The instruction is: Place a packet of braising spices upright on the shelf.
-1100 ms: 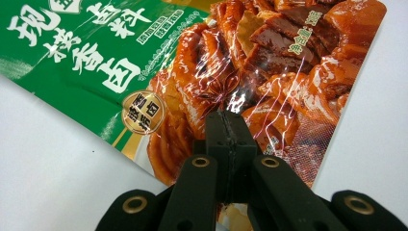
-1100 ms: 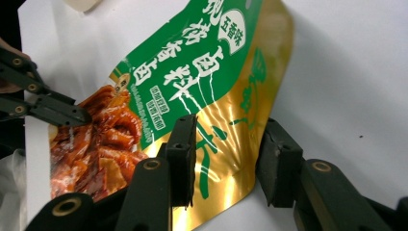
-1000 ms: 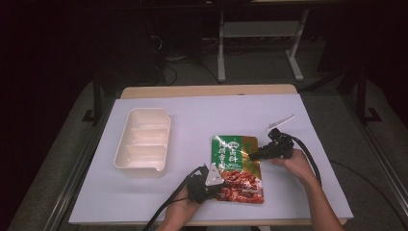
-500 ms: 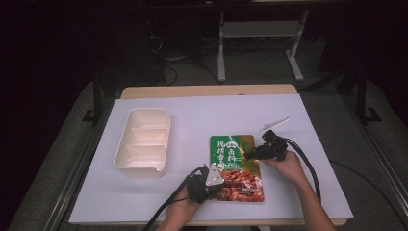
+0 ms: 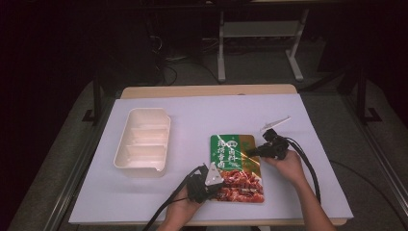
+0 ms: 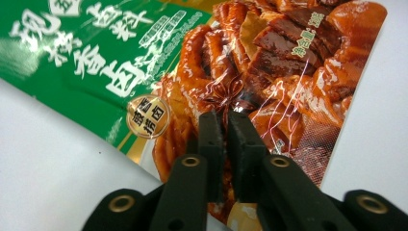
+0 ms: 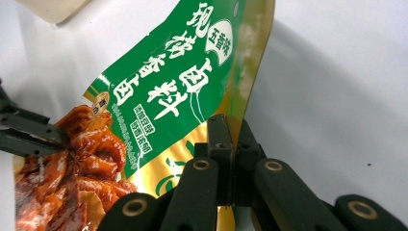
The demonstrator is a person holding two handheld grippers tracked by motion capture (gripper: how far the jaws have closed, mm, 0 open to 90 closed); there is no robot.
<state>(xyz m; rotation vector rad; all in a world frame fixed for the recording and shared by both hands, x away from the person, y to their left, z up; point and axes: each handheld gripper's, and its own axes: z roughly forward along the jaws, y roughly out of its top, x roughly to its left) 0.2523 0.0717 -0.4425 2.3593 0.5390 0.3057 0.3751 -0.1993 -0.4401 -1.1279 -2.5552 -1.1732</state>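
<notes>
A flat food pouch [image 5: 236, 166], green at the top and printed with red meat below, lies on the white table cover [image 5: 192, 110]. My left gripper [image 5: 221, 182] is at its lower left edge. In the left gripper view the jaws [image 6: 225, 115] have just been opening and stand a narrow gap apart, with the pouch [image 6: 269, 62] edge between them. My right gripper [image 5: 251, 153] has just been closing and is shut on the gold right edge of the pouch [image 7: 159, 106], its jaws [image 7: 230, 120] pinching the film. The left gripper [image 7: 29, 132] also shows at the left of the right gripper view.
A cream tray [image 5: 144, 144] with compartments stands to the left of the pouch, a hand's width away. A small white plastic strip [image 5: 275, 122] lies behind the right gripper. Cables trail from both grippers toward the front edge. Dark floor and a metal frame lie beyond the table.
The right gripper has shifted slightly at the pouch's right edge. The left hand, the pouch and the tray stay where they were.
</notes>
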